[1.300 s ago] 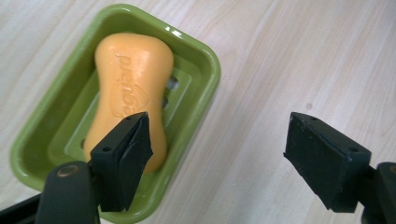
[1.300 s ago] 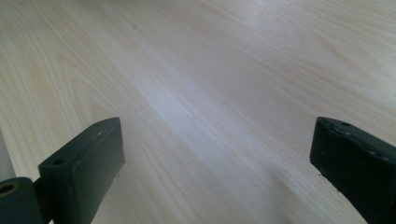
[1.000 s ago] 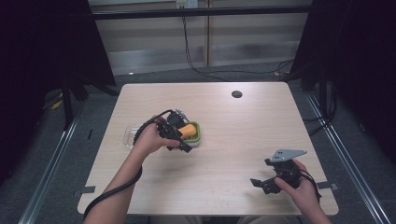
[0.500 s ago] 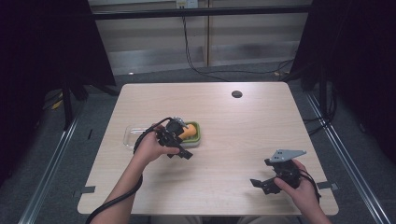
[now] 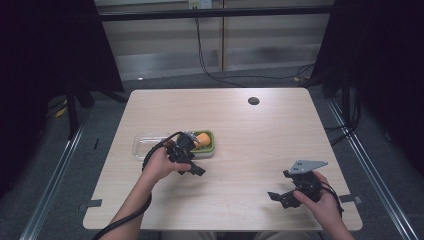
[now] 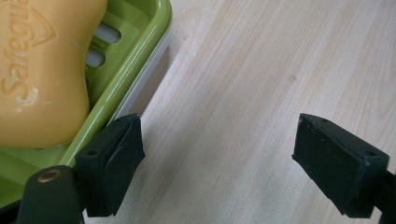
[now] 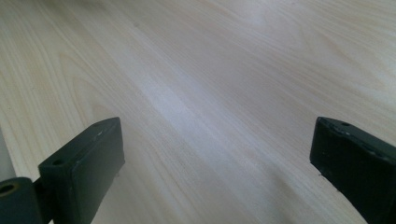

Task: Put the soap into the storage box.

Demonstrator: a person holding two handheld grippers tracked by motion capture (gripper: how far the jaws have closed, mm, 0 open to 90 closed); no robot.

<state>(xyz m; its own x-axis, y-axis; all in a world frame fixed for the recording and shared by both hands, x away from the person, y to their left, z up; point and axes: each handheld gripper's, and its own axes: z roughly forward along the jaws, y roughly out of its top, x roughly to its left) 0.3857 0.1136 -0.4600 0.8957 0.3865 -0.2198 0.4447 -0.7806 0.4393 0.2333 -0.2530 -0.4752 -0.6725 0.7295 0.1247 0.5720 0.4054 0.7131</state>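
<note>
Left gripper view: left gripper fingers, just opening, stand wide over bare worktop, soap in green dish at 10 o'clock. Right gripper fingers stand wide, empty.

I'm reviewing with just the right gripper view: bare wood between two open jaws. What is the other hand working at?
Observer: The left claw is at the near edge of a green soap dish that holds an orange soap.
Operator: Is it gripping the soap?
Observer: No. Its jaws have just been opening, with only bare table between them. The soap lies off to one side.
Operator: Anything else near the dish?
Observer: A clear tray lies beside the dish, on its left in the high view.
</note>
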